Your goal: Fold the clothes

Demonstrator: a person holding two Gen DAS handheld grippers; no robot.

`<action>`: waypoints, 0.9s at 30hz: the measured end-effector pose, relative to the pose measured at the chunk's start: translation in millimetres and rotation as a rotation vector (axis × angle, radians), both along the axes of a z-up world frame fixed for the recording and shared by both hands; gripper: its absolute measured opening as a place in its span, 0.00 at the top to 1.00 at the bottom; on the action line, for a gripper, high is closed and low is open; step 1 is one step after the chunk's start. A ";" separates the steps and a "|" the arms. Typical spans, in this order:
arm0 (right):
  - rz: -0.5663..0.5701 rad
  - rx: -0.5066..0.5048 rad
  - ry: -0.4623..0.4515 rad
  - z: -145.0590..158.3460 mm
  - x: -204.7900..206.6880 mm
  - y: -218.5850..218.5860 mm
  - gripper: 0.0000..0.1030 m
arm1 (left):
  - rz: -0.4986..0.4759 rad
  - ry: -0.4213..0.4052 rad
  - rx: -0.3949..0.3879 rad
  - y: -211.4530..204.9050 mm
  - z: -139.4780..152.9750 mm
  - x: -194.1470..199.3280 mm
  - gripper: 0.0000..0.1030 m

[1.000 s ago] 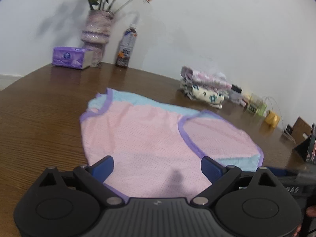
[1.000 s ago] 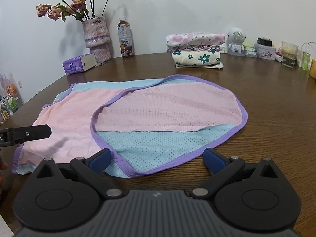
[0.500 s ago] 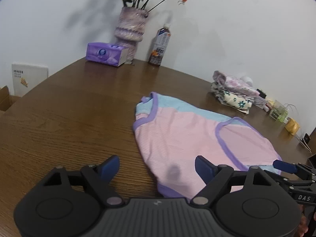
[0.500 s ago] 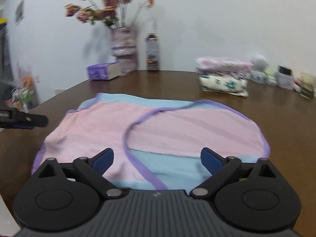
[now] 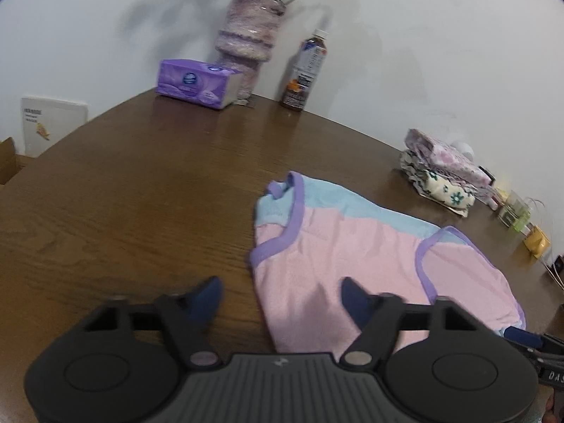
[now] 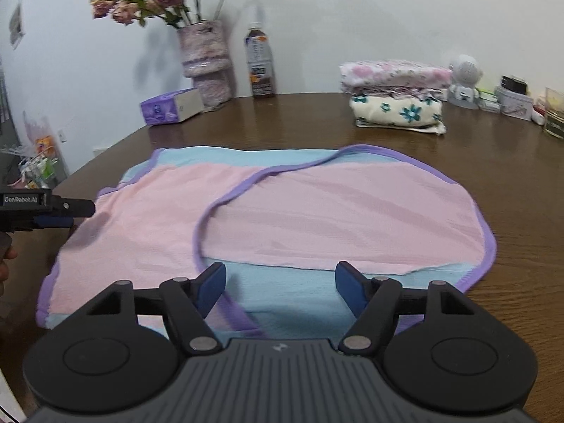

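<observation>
Left wrist view: our left tongs (image 5: 280,298) are closing, pads apart; the near left edge of the pink-and-blue garment (image 5: 356,257) lies between them, not yet pinched. It lies flat on the brown counter (image 5: 141,190), ahead and to the right. Beyond it sit a tissue box (image 5: 197,83), a vase (image 5: 250,35), a bottle (image 5: 306,70) and a stack of folded clothes (image 5: 444,176), which we take as finished work.

Right wrist view: our right tongs (image 6: 280,283) are likewise closing, apart, over the garment's blue near edge, nothing clamped. One fold appears made; further folds remain. The left tongs enter at far left. A white wall (image 6: 352,17) backs the counter.
</observation>
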State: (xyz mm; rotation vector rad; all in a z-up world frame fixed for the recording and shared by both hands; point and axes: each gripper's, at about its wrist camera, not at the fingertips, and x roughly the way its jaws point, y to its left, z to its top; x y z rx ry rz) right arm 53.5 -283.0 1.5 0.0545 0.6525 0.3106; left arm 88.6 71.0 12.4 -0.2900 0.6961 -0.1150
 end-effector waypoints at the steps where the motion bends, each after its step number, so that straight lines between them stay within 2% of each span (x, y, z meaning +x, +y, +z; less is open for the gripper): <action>1: -0.013 0.002 0.004 -0.9 1.5 -3.3 0.32 | -0.011 0.004 0.005 -2.9 -0.4 1.1 0.60; 2: -0.026 0.005 0.007 -1.5 2.7 -6.7 0.32 | -0.021 0.007 0.010 -5.9 -0.8 2.2 0.75; 3: -0.035 0.008 0.006 -1.6 3.2 -10.3 0.32 | -0.028 0.011 0.015 -8.8 -1.6 3.1 0.83; 4: -0.045 0.010 0.006 -1.9 3.7 -14.1 0.32 | -0.034 0.013 0.021 -11.7 -2.2 3.9 0.83; 6: -0.057 0.010 0.008 -3.1 5.0 -20.9 0.32 | -0.038 0.010 0.038 -17.5 -1.6 3.5 0.93; 8: -0.060 0.009 0.010 -4.1 6.4 -26.3 0.32 | -0.046 0.000 0.056 -22.8 0.9 3.3 0.97; 13: -0.057 0.005 0.006 -5.2 8.5 -37.4 0.32 | -0.074 -0.040 0.142 -40.0 15.7 0.6 0.98; 21: -0.054 0.059 0.000 -6.0 5.4 -55.9 0.31 | -0.132 -0.093 0.249 -77.8 39.2 4.4 0.99; 27: -0.048 0.095 0.002 -6.4 2.6 -64.6 0.30 | -0.158 -0.099 0.273 -97.3 42.1 7.4 0.99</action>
